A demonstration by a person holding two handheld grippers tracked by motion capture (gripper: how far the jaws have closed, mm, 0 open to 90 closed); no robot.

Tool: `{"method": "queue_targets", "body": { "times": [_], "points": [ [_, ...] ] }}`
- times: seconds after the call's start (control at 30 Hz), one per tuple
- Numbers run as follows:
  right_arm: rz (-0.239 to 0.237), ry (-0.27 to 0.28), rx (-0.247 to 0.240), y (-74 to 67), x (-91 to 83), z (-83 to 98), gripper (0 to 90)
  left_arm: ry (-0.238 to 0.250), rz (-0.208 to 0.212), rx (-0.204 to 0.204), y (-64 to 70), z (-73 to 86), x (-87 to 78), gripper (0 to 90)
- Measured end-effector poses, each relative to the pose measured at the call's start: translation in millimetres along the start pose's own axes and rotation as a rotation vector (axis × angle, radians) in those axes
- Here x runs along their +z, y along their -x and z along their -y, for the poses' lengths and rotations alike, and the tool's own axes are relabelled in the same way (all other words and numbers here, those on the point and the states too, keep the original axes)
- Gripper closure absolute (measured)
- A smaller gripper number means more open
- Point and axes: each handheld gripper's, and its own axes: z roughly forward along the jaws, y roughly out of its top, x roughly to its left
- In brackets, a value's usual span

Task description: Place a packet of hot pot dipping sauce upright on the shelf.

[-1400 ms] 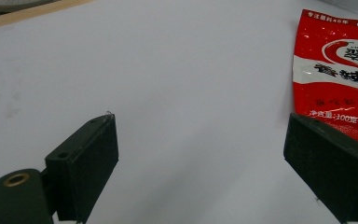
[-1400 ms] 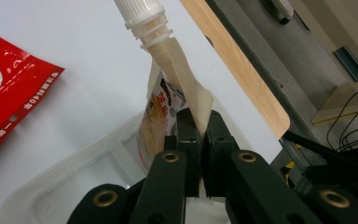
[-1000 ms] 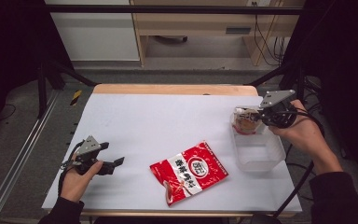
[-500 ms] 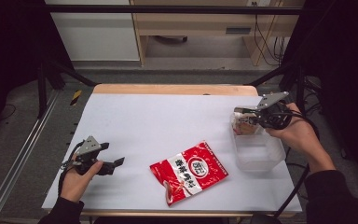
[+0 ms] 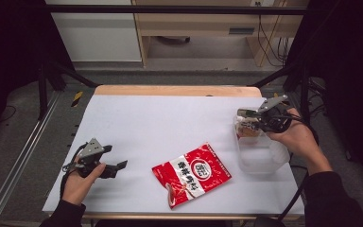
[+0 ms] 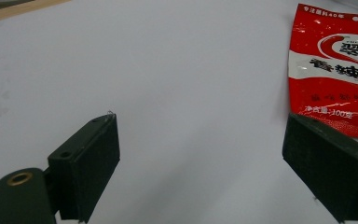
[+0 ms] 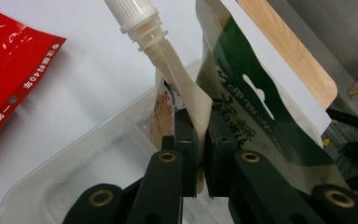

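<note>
- Right tongs [image 7: 201, 154] clamped on spouted pouch [image 7: 179, 88], held over the clear tray [image 5: 260, 158] at right of the surface [image 5: 170, 123].
- Lower until the pouch sits inside the tray walls, then release.
- Left tongs [image 6: 214, 163] open, empty.
- Red packet [image 5: 191, 172]: "100" and "40" readable among Chinese text.

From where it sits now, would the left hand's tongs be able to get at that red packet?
Probably yes. The left tongs stand open and hold nothing, and the red packet lies flat just ahead of them on the white table, with only bare tabletop between. The right tongs are busy off at the clear tray.
</note>
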Motion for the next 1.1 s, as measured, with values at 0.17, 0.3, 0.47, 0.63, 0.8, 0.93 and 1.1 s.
{"method": "queue_targets", "body": {
  "times": [0.17,0.3,0.47,0.63,0.8,0.93,1.1],
  "points": [
    [0.015,0.017,0.039,0.7,-3.7,3.3,73.5,0.0,0.0,-0.001,-0.6,0.3,-0.2,11.2],
    [0.021,0.059,0.068,-1.0,-12.9,6.7,57.8,-0.004,0.009,0.001,0.4,0.4,1.1,11.2],
    [0.052,0.108,0.089,-4.8,-30.9,7.6,44.5,-0.012,0.014,0.014,3.9,-0.5,3.0,11.1],
    [0.079,0.147,0.09,-17.2,-47.9,3.4,34.8,-0.019,0.016,0.024,6.8,-1.0,4.7,11.1],
    [0.107,0.208,0.108,-45.3,-61.9,3.6,24.4,-0.031,0.009,0.042,8.5,-1.3,5.9,10.6],
    [0.104,0.247,0.114,-62.4,-66.8,7.3,22.9,-0.03,0.009,0.039,8.7,-0.8,5.9,10.5],
    [0.108,0.282,0.111,-96.7,-75.6,12.6,20.0,-0.026,0.02,0.043,11.1,-2.0,7.8,10.2]
  ]
}}
